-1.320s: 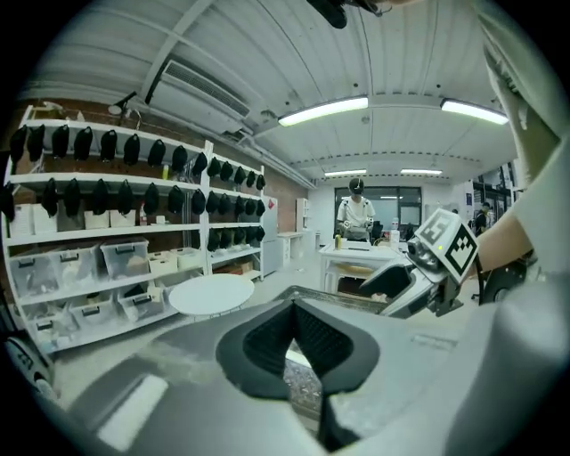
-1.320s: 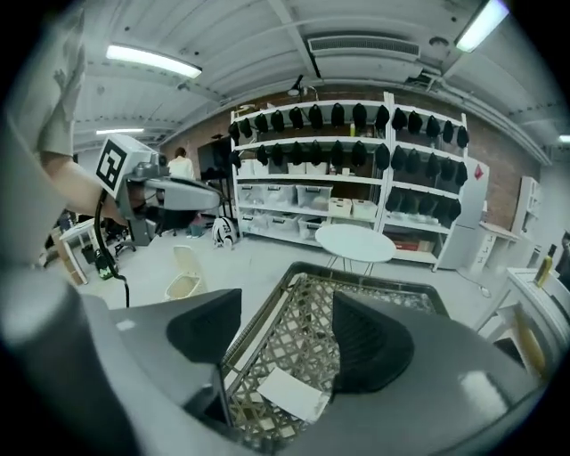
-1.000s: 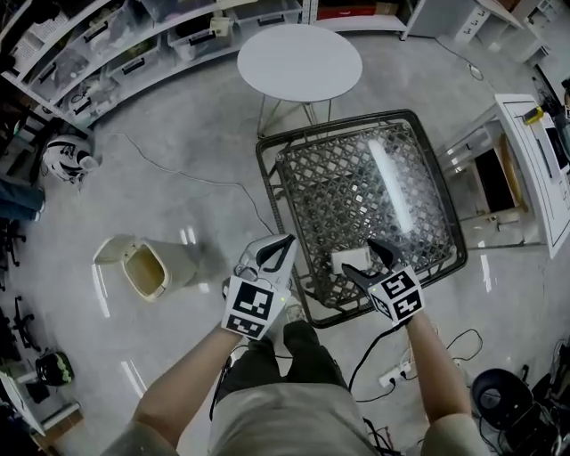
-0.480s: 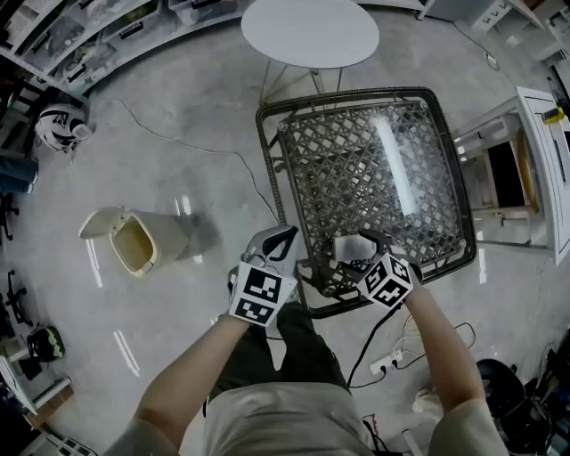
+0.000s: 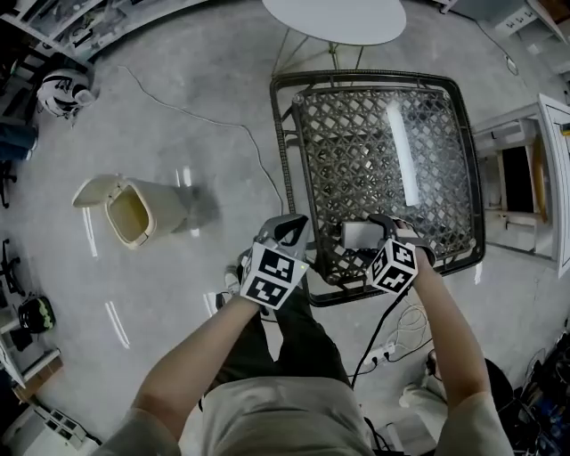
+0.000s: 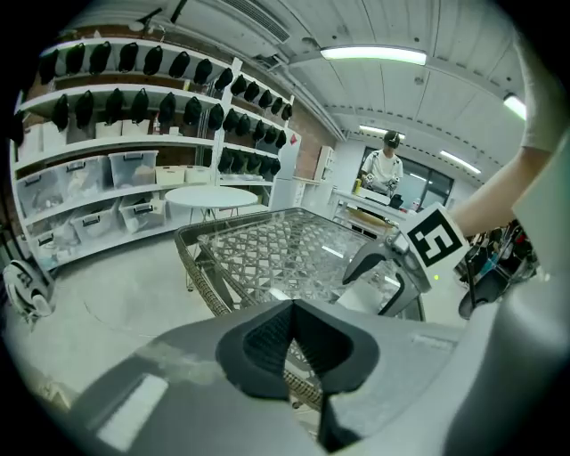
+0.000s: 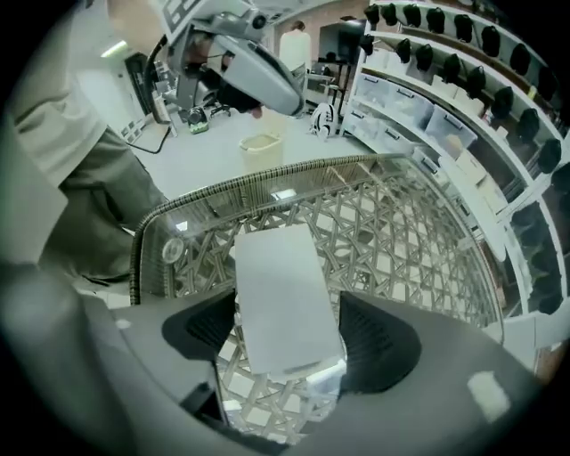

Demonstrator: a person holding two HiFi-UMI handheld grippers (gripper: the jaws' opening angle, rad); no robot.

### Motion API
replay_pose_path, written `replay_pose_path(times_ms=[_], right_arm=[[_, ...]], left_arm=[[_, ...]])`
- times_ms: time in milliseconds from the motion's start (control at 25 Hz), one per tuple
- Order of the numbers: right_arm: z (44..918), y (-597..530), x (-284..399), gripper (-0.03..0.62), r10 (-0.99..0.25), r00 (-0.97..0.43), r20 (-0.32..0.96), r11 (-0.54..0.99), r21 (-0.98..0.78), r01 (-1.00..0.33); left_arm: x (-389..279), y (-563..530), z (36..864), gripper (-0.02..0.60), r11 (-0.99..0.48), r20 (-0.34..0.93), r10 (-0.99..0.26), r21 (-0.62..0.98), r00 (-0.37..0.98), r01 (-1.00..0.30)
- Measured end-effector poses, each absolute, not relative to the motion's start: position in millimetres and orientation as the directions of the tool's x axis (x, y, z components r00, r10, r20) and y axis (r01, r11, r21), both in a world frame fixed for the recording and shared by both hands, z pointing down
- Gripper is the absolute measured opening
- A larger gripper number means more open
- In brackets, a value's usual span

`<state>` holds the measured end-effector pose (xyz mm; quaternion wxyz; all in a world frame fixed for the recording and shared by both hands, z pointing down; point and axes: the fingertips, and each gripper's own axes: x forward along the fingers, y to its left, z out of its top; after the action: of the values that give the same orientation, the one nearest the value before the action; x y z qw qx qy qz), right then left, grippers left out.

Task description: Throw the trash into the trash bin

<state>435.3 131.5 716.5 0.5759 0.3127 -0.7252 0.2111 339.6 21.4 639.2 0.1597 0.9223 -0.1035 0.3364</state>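
- The floor (image 5: 178,125) is pale grey polished concrete. It shows glare from the ceiling lights, and a thin cable (image 5: 205,120) trails across it.
- The table (image 5: 283,160) fills the centre-right of the head view. It has a dark woven lattice under a clear glass top that mirrors a light strip, with a dark rim around it.
- A round white table (image 5: 334,16) stands at the top edge.
- Shelving (image 6: 116,169) with storage boxes and rows of dark headgear runs along the wall in the left gripper view.
- A person (image 6: 383,169) stands at a bench far behind the table.
- The trash bin (image 5: 134,209) is cream with its lid open. It sits on the floor at the left of the head view, well apart from the table.
- The white packet (image 7: 285,294) lies flat on the glass near the table's lower edge.
- The right gripper (image 7: 287,331) points steeply down over the packet. Its jaws are spread wide on either side of it, and no squeeze shows.
- The left gripper (image 6: 292,338) hangs beside the table's lower-left corner. Its jaws are closed together with nothing between them.
- A white helmet (image 5: 61,93) rests on the floor at the upper left.
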Motion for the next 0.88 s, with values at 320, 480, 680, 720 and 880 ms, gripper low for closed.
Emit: replay_pose_path(times_ms=[320,480,680,720,880], right_arm=[[719.6,126.9,434.3,0.341,-0.239,-0.14,0.961,0.699,0.07,-0.712],[715.6,124.7,432.7,0.333,-0.234,-0.145,0.961,0.671,0.052,-0.74],[682.5,107.2,419.5,0.324,-0.305,-0.17,0.937,0.601,0.051,-0.797],[673.5,102.0,416.1,0.322,-0.323,-0.18,0.929,0.585,0.047,-0.81],[631.1,75.9,400.0,0.308,-0.42,-0.223,0.88,0.507,0.025,-0.861]], left_arm=[[333.5,39.5,653.0,0.002,-0.922,0.668,-0.054,0.251,0.742,-0.294],[327.3,37.1,645.3,0.002,-0.924,0.668,-0.063,0.241,0.741,-0.296],[308.6,18.2,618.8,0.002,-0.925,0.656,-0.111,0.207,0.746,-0.319],[304.2,12.0,610.7,0.002,-0.926,0.652,-0.125,0.194,0.748,-0.323],[282.1,-12.2,576.8,0.002,-0.925,0.629,-0.181,0.153,0.756,-0.349]])
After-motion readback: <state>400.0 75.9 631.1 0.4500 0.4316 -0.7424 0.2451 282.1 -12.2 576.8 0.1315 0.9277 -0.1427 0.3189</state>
